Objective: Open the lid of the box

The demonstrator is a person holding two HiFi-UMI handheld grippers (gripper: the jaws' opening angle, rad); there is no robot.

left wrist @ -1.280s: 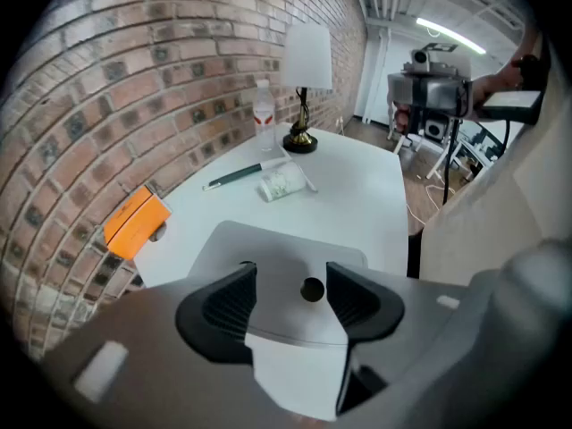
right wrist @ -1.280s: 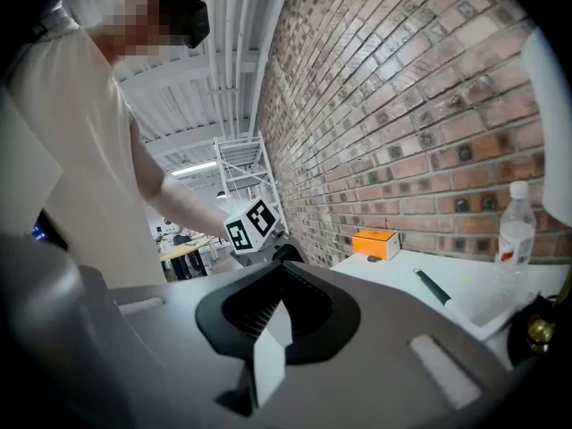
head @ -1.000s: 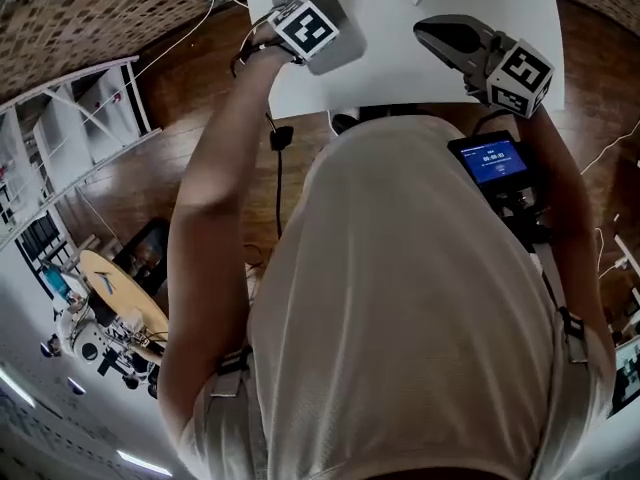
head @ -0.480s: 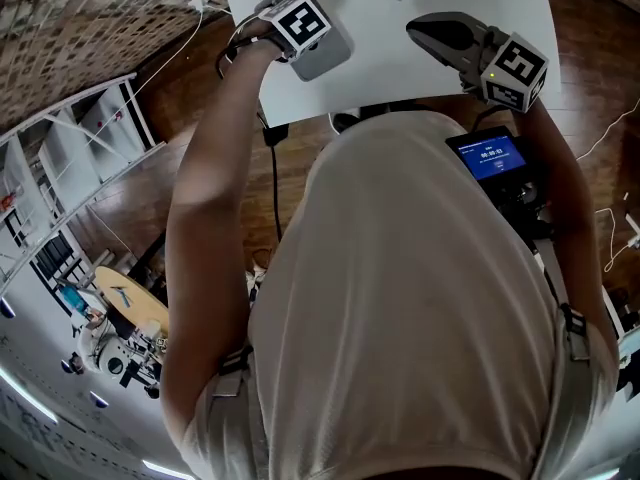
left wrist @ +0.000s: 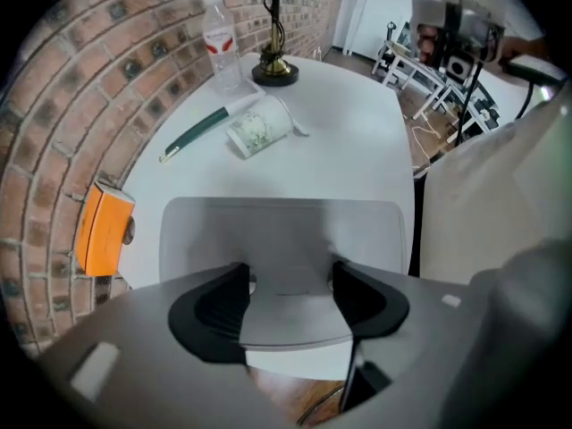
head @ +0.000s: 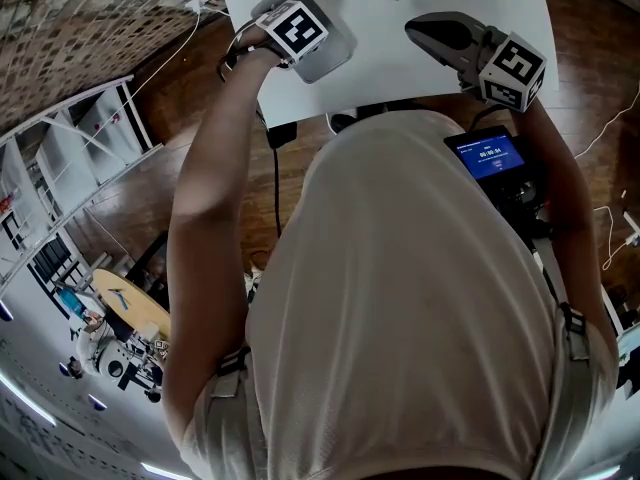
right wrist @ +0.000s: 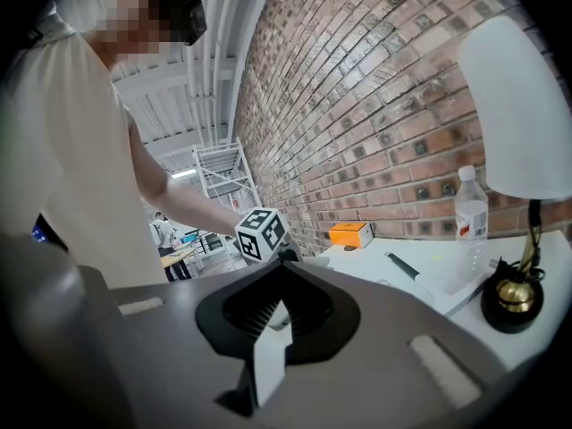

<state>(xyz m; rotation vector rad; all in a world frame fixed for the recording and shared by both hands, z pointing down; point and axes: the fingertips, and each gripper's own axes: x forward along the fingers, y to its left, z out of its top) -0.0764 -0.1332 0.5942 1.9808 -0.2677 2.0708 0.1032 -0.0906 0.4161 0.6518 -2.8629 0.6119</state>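
The grey box (left wrist: 281, 231) lies shut on the white table (left wrist: 349, 150), near its front edge. My left gripper (left wrist: 290, 298) hangs over the box's near edge, and the middle strip of the lid's front shows between its two black pads. The jaws stand wide and are closing slightly. I cannot see that the pads press on anything. In the head view its marker cube (head: 295, 26) sits over the box (head: 325, 56). My right gripper (head: 425, 30) floats above the table to the right, jaws together, holding nothing, with its tips (right wrist: 284, 268) turned toward the left gripper.
Beyond the box lie a tipped paper cup (left wrist: 259, 130) and a green-and-white pen (left wrist: 210, 125). Behind them stand a water bottle (left wrist: 219, 47) and a brass lamp base (left wrist: 275, 68). An orange carton (left wrist: 103, 231) leans by the brick wall. The table edge drops to wood floor at right.
In the head view the table and both grippers have slid slightly up and left. The left gripper stays over the grey box and the right gripper keeps its place.
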